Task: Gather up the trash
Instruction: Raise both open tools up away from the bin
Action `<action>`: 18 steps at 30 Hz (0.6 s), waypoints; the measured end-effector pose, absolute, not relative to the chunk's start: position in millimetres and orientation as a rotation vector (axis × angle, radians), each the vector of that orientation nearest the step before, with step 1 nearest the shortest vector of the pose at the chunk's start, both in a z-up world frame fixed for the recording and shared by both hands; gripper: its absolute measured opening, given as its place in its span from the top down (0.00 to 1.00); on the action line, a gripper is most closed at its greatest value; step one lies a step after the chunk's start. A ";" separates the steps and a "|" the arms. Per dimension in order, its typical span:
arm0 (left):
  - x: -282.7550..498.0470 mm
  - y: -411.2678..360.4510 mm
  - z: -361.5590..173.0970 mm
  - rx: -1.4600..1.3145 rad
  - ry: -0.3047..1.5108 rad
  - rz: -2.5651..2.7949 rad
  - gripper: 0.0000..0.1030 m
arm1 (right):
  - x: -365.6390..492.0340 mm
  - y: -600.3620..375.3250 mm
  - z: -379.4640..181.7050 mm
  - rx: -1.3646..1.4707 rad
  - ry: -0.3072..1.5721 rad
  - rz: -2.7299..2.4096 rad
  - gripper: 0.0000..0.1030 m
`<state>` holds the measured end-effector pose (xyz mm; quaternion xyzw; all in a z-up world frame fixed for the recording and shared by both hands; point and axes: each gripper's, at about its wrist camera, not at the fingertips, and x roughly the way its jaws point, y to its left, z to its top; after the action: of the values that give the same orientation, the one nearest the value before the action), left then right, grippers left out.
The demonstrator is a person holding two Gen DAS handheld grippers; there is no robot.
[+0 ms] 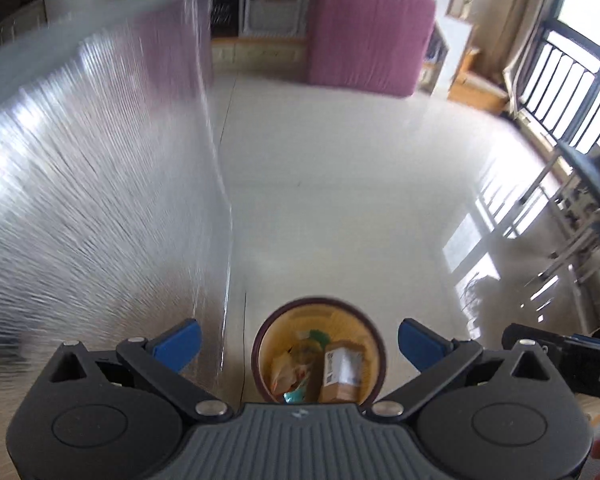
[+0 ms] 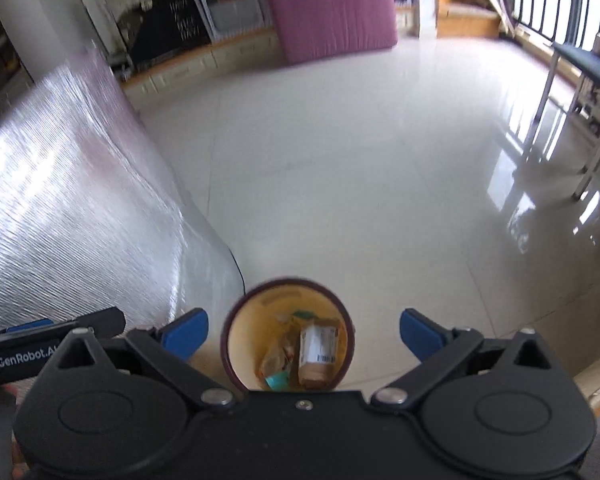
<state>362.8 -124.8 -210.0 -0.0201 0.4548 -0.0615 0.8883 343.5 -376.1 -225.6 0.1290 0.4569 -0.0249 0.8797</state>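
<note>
- Left tool (image 1: pixel 299 344): jaws spread wide, nothing between the blue pads (image 1: pixel 180 342); tilted steeply down over the floor (image 1: pixel 340 184).
- Right tool (image 2: pixel 304 336): likewise fully spread and empty, same downward tilt, just beside the left.
- Trash bin (image 1: pixel 260 340) stands on the floor below both tools, close to the shiny ribbed sheet's (image 1: pixel 100 184) near edge.
- Inside: a labelled cardboard box (image 2: pixel 318 350), crumpled wrappers (image 2: pixel 274 360), a teal scrap.
- Judgement: contents light, crushable. The bin looks stiff and light; take it by the rim.

Cardboard box (image 1: pixel 342 374) and wrappers (image 1: pixel 286 372) inside the bin (image 1: pixel 260 334) — bin on the floor (image 1: pixel 340 200), just right of the table (image 1: pixel 100 200).
</note>
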 end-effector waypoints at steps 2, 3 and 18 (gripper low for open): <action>347.5 -124.9 -186.9 -0.040 0.910 -0.144 0.00 | 329.6 -375.2 -202.6 0.274 0.911 -0.055 0.00; 341.5 -125.2 -179.1 -0.038 0.897 -0.149 0.00 | 321.6 -374.2 -193.1 0.276 0.892 -0.056 0.00; 228.3 -101.3 -94.8 0.008 0.726 -0.184 0.00 | 215.7 -367.1 -101.1 0.217 0.715 -0.053 0.00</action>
<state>228.3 -101.3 -94.8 0.0041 0.3547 -0.0898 0.9307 215.7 -367.1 -101.1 0.1060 0.3490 -0.0258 0.9308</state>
